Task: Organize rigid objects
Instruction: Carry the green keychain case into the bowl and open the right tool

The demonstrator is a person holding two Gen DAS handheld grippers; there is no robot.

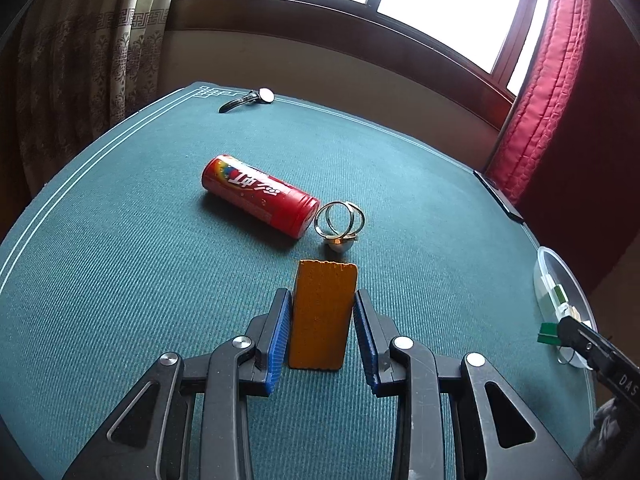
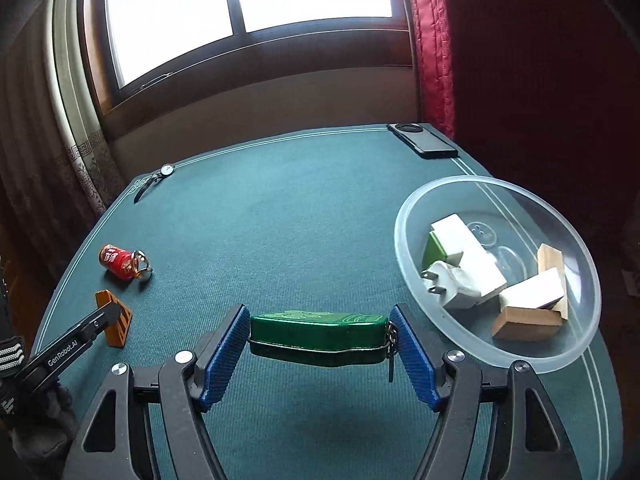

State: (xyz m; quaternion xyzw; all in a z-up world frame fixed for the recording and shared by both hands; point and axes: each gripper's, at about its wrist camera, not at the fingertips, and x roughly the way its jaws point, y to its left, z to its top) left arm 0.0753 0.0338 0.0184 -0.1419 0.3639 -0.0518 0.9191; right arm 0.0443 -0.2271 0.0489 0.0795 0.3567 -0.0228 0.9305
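Right gripper (image 2: pixel 320 344) is clenched end to end on a flat green metal tin (image 2: pixel 319 330), long axis running left to right across the jaws, a small chain or clasp dangling at its right end. The tin hangs over the teal felt table (image 2: pixel 280 208); its shadow suggests it is clear of the felt. The relation that matters: the clear plastic bowl (image 2: pixel 412 208) lies to the right and slightly up-frame of the tin, just beside the right finger, so the drop probably needs only a short shift rightward over the rim. The bowl already holds white plug adapters (image 2: pixel 460 276) and pale wooden blocks (image 2: pixel 524 320). Left gripper (image 1: pixel 321 312) is clamped on the narrow sides of an orange ribbed rectangular block (image 1: pixel 322 312), long axis pointing up-frame along the fingers; whether it is lifted, cannot tell. From the left wrist view the bowl sits far at the right edge, so the right hand is much the nearer. The left view alone shows the red cylindrical can (image 1: pixel 260 196) lying on its side and the gold double-ring ornament (image 1: pixel 339 226) at its cap up close, both in mid-frame. The right view alone shows the bowl's contents and the black phone (image 2: pixel 424 142) at the upper right. The black-strap wristwatch (image 2: pixel 154 180) is near the far left corner.
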